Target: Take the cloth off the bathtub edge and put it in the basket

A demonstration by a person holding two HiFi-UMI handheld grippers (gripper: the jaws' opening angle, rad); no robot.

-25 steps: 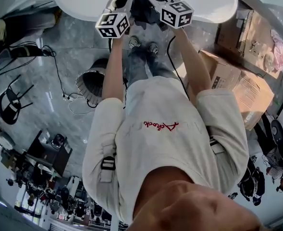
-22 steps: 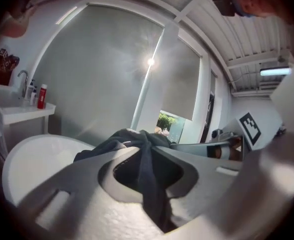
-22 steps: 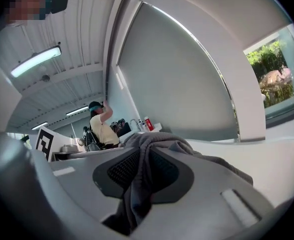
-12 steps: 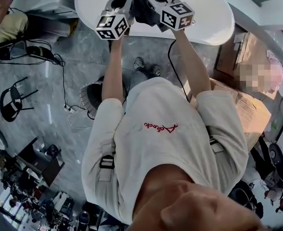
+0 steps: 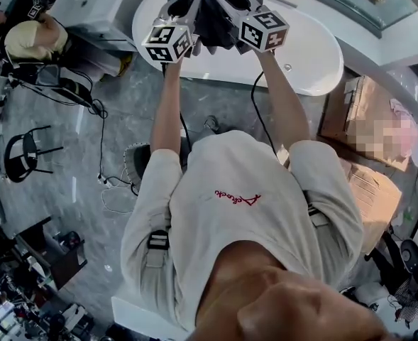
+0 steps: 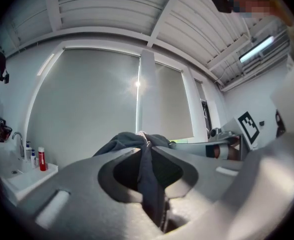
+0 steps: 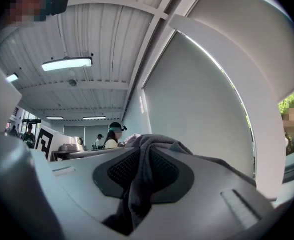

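Dark cloth [image 5: 210, 16] top cropped, basket [image 5: 133, 163] half behind arm [image 5: 166, 101]

Floor [image 5: 141, 112]: grey marble tile. White oval bathtub [image 5: 308, 48] stands at the far side. Basket [image 5: 136, 163] sits on the floor nearer in, partly hidden behind the person's arm. Black cables [image 5: 101, 130] trail left of it, toward a black chair [image 5: 25, 155]. Cardboard boxes [image 5: 372, 190] along the right side, near the tub's end.

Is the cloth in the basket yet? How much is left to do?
Not yet. Done: the cloth is off the white bathtub. In hand: the left claw and right claw both pinch it, holding it up in the air. Left: carry it to what looks like the basket on the floor and drop it in.
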